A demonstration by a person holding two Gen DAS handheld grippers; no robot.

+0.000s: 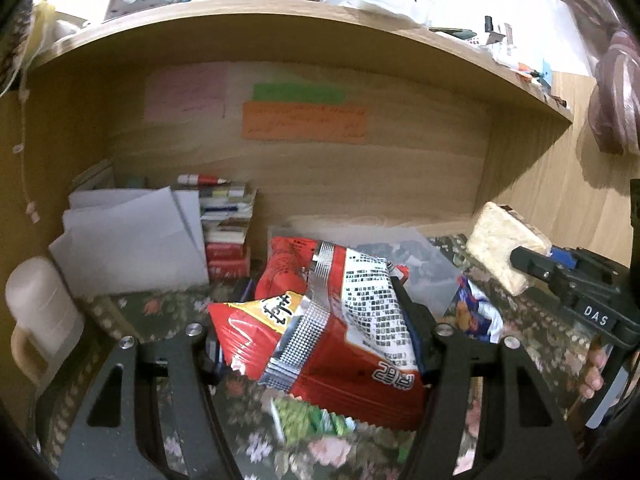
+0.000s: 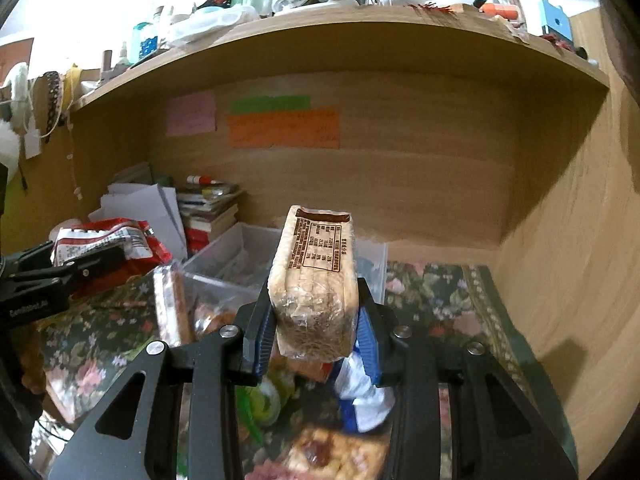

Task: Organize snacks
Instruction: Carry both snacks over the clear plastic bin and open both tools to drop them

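Observation:
My left gripper (image 1: pixel 308 344) is shut on a red and white snack bag (image 1: pixel 340 320) and holds it above the floral tablecloth (image 1: pixel 132 312); the same bag shows at the left of the right wrist view (image 2: pixel 108 244). My right gripper (image 2: pixel 314 336) is shut on a clear-wrapped pale sandwich cake (image 2: pixel 314 280), held upright; it also shows at the right of the left wrist view (image 1: pixel 502 248). A clear plastic bin (image 2: pixel 224 256) stands behind both on the desk. Loose snacks lie under the grippers: a green packet (image 1: pixel 308 420), a blue and white packet (image 2: pixel 360 392), a wrapped pastry (image 2: pixel 336 456).
Wooden desk hutch with a back wall (image 2: pixel 420 184) and right side wall (image 2: pixel 568 240). White papers (image 1: pixel 132 236) and a stack of books (image 1: pixel 228 232) stand at the back left. A white mug (image 1: pixel 40 312) sits at far left. The shelf above (image 2: pixel 340 12) is cluttered.

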